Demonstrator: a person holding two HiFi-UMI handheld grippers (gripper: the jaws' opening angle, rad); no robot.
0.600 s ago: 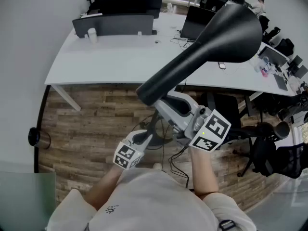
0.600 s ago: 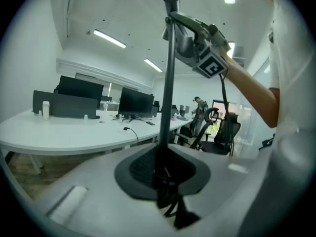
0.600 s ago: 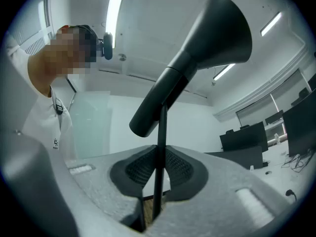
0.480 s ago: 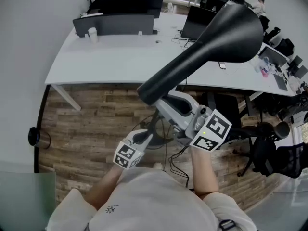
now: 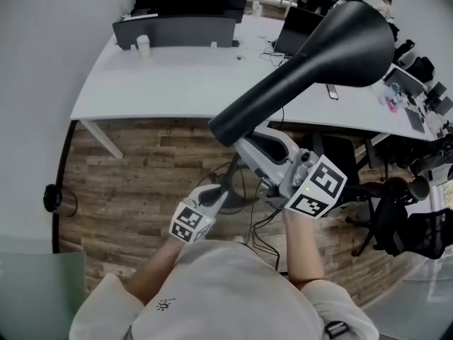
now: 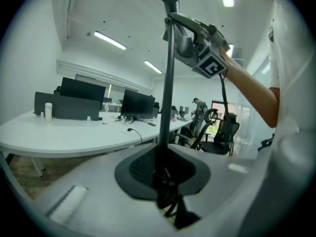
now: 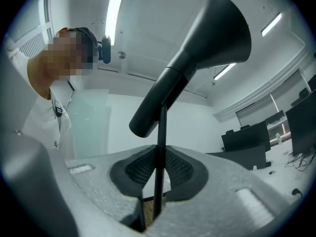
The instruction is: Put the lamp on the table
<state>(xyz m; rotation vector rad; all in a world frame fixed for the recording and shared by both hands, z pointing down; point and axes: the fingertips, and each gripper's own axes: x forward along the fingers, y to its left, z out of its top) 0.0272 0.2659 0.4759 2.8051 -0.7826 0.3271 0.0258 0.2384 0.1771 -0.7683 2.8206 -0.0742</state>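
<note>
The lamp has a black cone shade [image 5: 311,66] [image 7: 197,58] on a thin black pole [image 6: 168,83] [image 7: 160,147], and it is held in the air above the wood floor. My right gripper [image 5: 241,147] [image 7: 158,181] is shut on the pole just under the shade. My left gripper [image 5: 218,195] [image 6: 165,169] is shut on the same pole lower down, where a black cable hangs. The right gripper [image 6: 197,43] also shows high up in the left gripper view. The white curved table [image 5: 163,83] [image 6: 59,137] lies ahead, beyond the lamp.
On the table stand dark monitors [image 5: 177,27], a white cup [image 5: 144,44] and a laptop [image 5: 294,34]. Black office chairs [image 5: 396,204] crowd the right side. Cables trail on the floor [image 5: 258,243]. A black round object [image 5: 51,198] sits by the left wall.
The lamp and both grippers have shifted slightly right and toward the table. Both grips on the pole are unchanged.
</note>
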